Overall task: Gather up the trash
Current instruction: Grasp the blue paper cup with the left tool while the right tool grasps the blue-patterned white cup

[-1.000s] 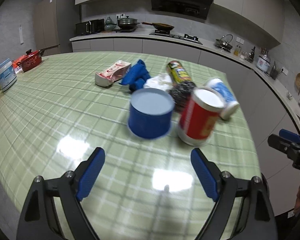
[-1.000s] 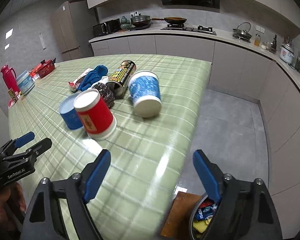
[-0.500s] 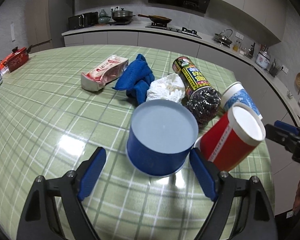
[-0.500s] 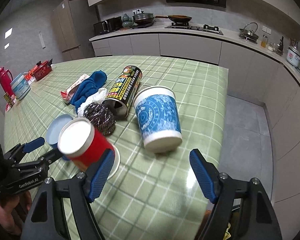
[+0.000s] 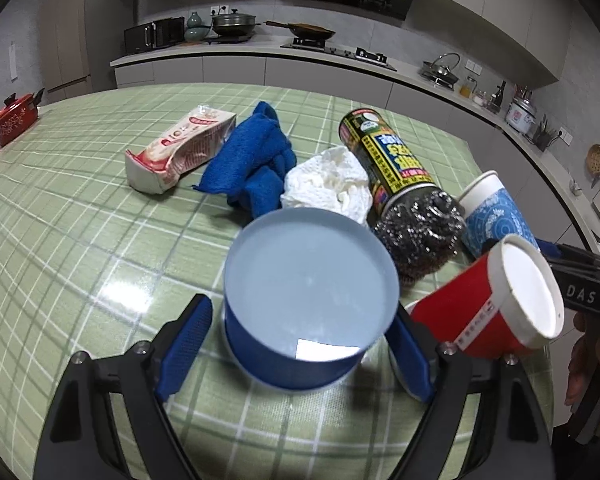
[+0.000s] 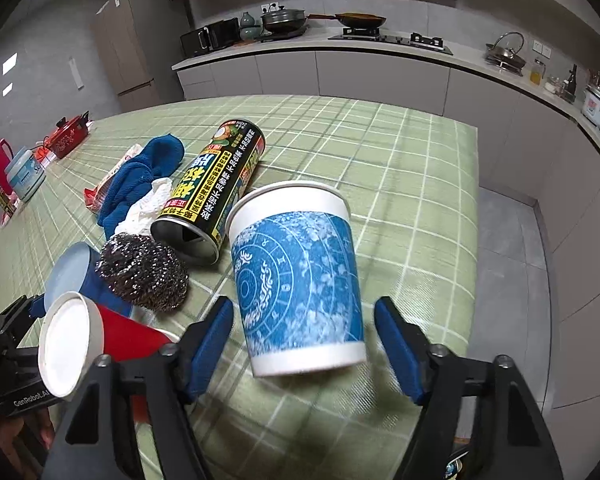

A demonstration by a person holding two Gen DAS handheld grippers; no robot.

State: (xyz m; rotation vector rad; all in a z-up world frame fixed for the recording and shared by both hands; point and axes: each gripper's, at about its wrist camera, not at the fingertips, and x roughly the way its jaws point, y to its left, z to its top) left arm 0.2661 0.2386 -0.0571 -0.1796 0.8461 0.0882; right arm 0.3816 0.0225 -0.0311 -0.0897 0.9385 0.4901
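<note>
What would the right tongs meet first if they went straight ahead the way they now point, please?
Most likely the blue patterned paper cup, which lies between the open right tongs. Beyond it lies the tipped black and yellow can, though how far is hard to judge.

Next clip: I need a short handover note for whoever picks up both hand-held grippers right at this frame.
Left hand-held gripper: open, fingers either side of the upturned blue tub, not clamped.
Right hand-held gripper: open, straddling the blue-patterned paper cup, which lies on its side; no grip yet.
The red paper cup is tilted between the two tools. The black can lies on its side beside the steel scourer, tissue wad, blue cloth and pink wrapper, all on the green checked table.
Done: nothing picked up.
Left: everything.
</note>
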